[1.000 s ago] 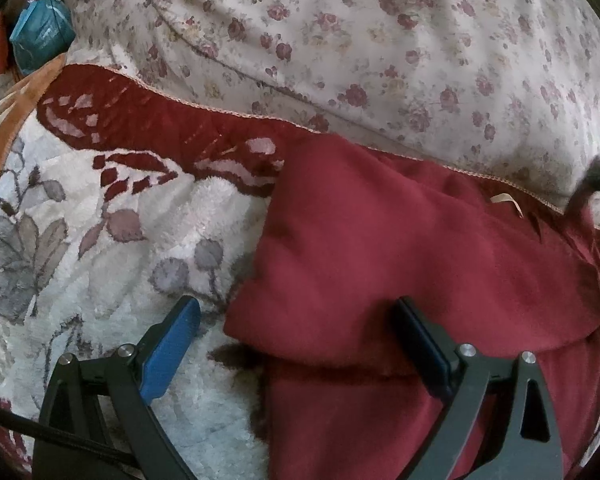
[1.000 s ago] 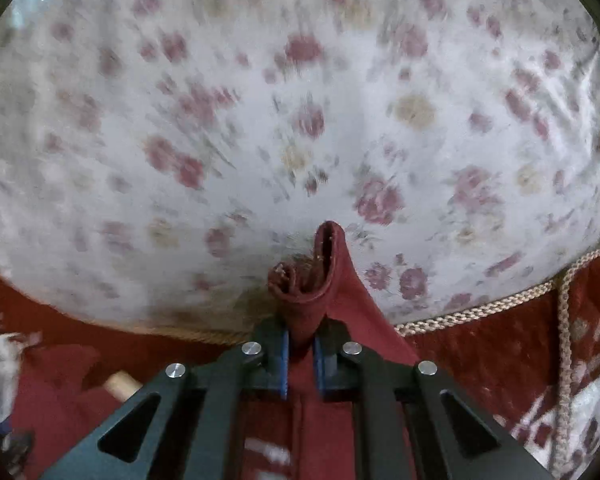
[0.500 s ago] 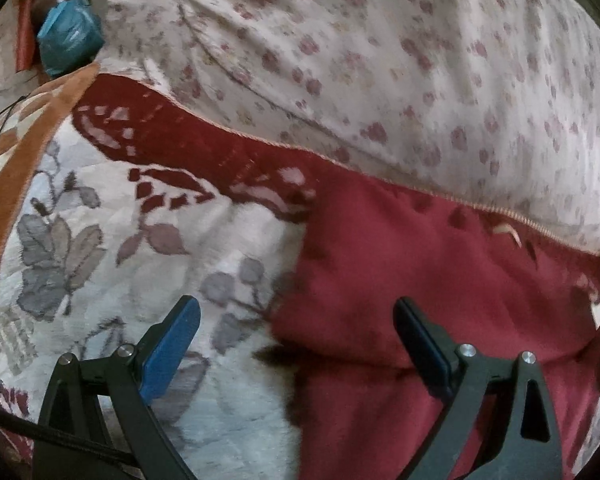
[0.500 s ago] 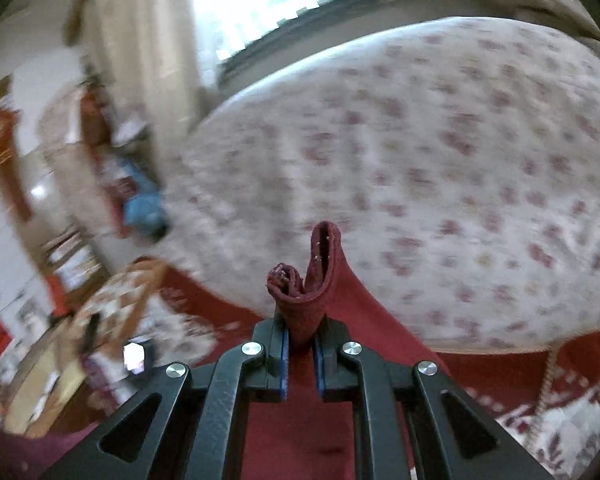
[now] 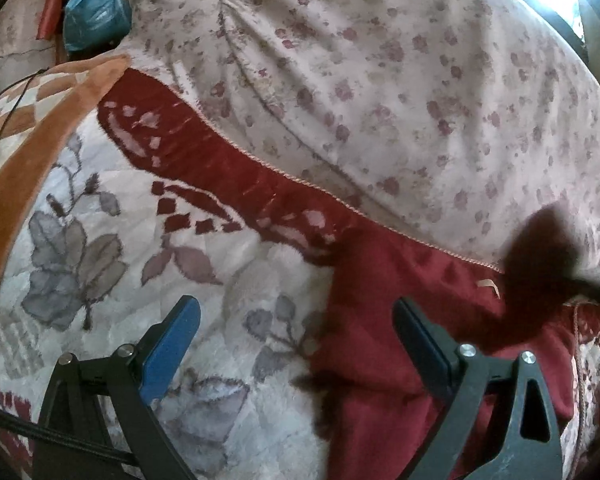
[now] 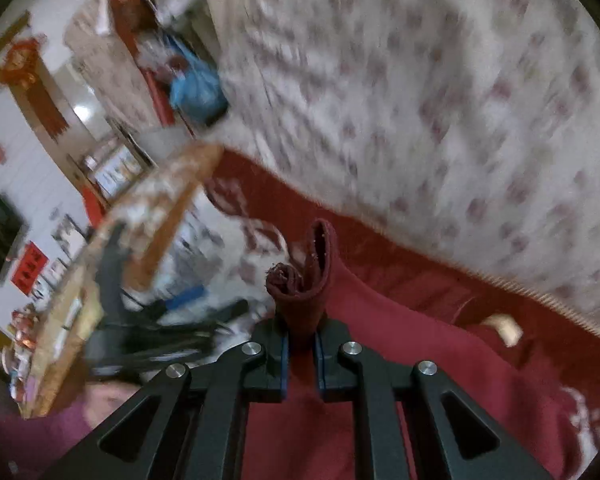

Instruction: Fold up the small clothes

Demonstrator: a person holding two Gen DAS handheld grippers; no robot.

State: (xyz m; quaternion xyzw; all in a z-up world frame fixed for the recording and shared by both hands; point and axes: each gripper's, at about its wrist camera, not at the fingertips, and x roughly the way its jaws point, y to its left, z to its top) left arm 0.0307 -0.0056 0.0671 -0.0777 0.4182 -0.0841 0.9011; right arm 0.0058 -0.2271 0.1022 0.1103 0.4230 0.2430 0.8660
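Looking, left view: left hand-held gripper (image 5: 296, 344) spread wide, empty, over red garment (image 5: 400, 320) on the blanket (image 5: 100, 260).
Right view: right hand-held gripper (image 6: 300, 350) clamped on a bunched garment corner (image 6: 304, 276).
Risk: thin pinch could slip while swinging, spoiling the fold.
Writing: red wall sign (image 6: 30, 268), too blurred to read.
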